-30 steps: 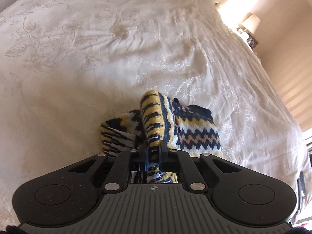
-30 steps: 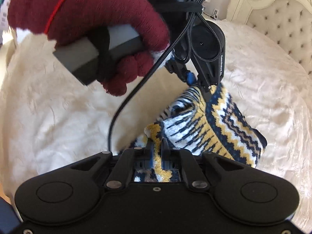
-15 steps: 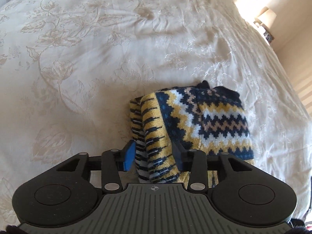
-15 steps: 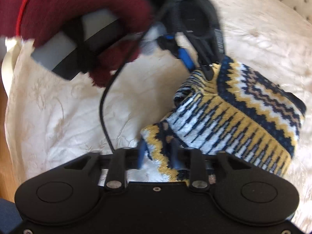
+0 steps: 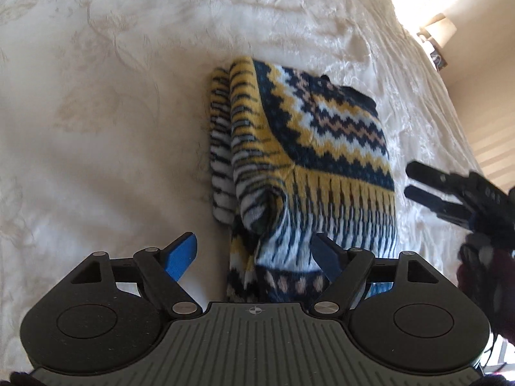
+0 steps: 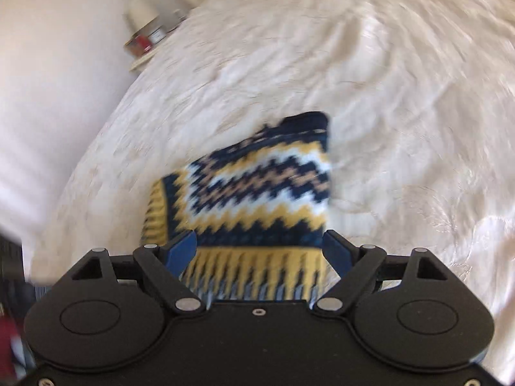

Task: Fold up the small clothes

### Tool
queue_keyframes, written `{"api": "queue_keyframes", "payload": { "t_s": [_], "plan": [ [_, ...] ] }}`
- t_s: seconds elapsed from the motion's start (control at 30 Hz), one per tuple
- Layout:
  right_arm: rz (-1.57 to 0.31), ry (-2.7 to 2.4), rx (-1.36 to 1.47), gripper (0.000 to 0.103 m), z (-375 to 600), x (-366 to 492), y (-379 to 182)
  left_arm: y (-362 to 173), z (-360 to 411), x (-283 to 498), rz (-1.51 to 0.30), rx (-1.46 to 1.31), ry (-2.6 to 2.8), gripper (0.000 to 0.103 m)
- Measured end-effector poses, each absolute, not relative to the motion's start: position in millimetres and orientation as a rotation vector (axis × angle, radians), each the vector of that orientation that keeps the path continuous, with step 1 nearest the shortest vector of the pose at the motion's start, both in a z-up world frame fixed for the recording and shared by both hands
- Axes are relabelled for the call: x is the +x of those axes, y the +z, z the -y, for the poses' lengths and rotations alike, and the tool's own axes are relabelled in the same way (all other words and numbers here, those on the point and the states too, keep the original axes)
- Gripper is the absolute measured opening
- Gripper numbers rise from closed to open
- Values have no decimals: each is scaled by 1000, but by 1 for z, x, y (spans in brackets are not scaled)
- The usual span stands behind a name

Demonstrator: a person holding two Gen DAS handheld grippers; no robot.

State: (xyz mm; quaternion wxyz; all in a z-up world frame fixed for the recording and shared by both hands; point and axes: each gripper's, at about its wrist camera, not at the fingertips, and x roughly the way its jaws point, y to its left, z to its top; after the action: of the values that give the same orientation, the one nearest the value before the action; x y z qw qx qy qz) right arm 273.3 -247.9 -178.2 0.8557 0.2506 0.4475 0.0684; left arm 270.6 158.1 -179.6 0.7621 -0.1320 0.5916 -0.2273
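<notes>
A small knitted sweater (image 5: pixel 305 157) in navy, yellow and white zigzag lies folded on the cream bedspread (image 5: pixel 112 112). My left gripper (image 5: pixel 254 252) is open, its blue fingers on either side of the sweater's near end, holding nothing. My right gripper (image 6: pixel 260 251) is open too, just above the sweater (image 6: pixel 257 186), in a blurred view. The right gripper also shows in the left wrist view (image 5: pixel 428 189), to the right of the sweater, held by a maroon-gloved hand (image 5: pixel 482 276).
The bedspread runs wide on all sides. A lamp (image 5: pixel 439 30) stands past the bed's far right edge. A bedside table with small items (image 6: pixel 145 41) sits beyond the bed in the right wrist view.
Both grippers have opened and let go of the sweater, which now lies folded on the bed. Both have pulled back; the right one has swung round to the sweater's right side.
</notes>
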Motion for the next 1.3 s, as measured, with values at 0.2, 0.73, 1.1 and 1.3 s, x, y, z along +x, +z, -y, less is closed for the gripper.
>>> {"api": "queue_keyframes", "payload": {
  "t_s": [0.2,0.73,1.1,1.3],
  "plan": [
    [-1016,157,627,86,268,299,-210,-199,-145,263,-1339,-300,-531,78],
    [-1100,315,683,48,250,311,-227,-220,-107,290,-1373,-496,-697,57],
    [-1086,273,571,47,309,224,-181,-191,-24,215,-1379,-458,-829,57],
    [-1136,210,537,50,349,163,-185,-199,29,163,-1438,-344,-809,57]
  ]
}}
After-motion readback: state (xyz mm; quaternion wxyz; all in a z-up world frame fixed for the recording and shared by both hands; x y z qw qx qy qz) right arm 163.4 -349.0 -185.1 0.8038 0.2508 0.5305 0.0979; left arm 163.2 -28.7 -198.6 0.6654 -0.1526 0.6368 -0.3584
